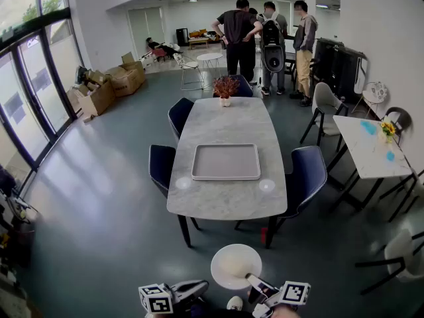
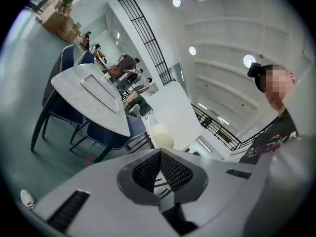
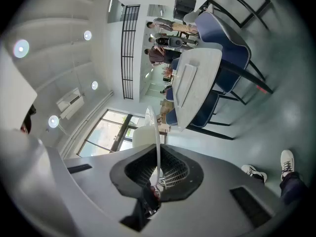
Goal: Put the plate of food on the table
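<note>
One plate (image 1: 235,265) was held well short of the tabletop (image 1: 225,121), its rim pinched by the right tool (image 1: 254,282); the left tool (image 1: 199,287) was pressed together, empty. The plate would best be kept level when carried forward. One tray (image 1: 226,161) and four blue chairs (image 1: 161,166) were counted there.

We are wearing white sneakers (image 3: 289,163) and dark trousers (image 3: 295,187). Our grey left gripper (image 2: 160,157) and right gripper (image 3: 158,167) are carrying black-and-white marker cubes (image 1: 156,299).
</note>
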